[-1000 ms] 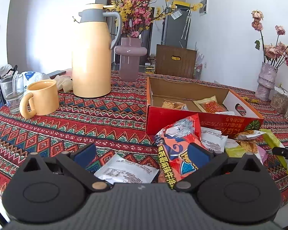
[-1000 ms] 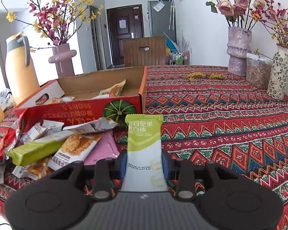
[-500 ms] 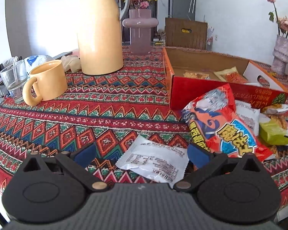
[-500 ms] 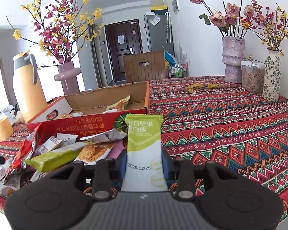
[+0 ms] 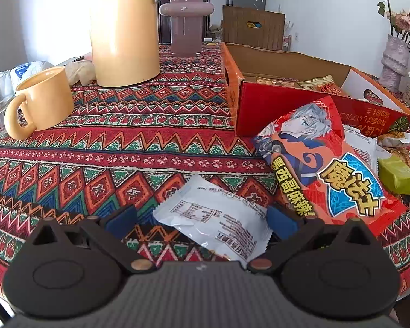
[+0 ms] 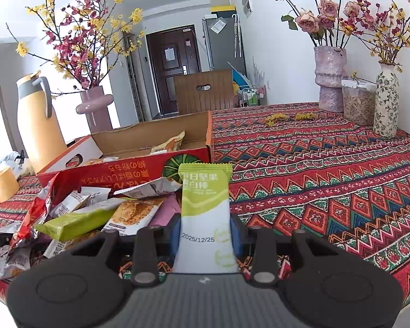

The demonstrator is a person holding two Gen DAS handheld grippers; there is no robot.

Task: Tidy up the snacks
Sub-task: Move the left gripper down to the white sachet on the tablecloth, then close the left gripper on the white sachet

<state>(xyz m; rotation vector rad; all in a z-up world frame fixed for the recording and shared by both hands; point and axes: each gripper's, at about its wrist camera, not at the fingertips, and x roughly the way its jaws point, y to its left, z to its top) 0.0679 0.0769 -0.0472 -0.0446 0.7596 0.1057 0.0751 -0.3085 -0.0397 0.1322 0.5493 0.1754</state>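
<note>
Over the patterned tablecloth (image 5: 139, 142), the left gripper (image 5: 202, 218) tilts down toward the table, its blue pads spread wide apart on either side of a white snack packet (image 5: 213, 218). That packet lies flat on the cloth, its long axis running diagonally from upper left to lower right in the left wrist view, the printed back facing up. The right gripper (image 6: 205, 235) points more shallowly across the table, its pads pressed against the sides of a green-and-white bar packet (image 6: 206, 213); the bar stands upright between them, long axis pointing away from the camera, green end farthest, date stamp nearest.

The table carries a red cardboard box (image 5: 295, 109) with a few snacks inside; a loose heap of packets lies against its front, topped by a large orange bag (image 5: 330, 169). A cream thermos (image 5: 124, 32), a yellow mug (image 5: 41, 104) and a mauve vase (image 5: 186, 19) stand behind. Beyond the table are a dark door (image 6: 172, 68) and white walls.
</note>
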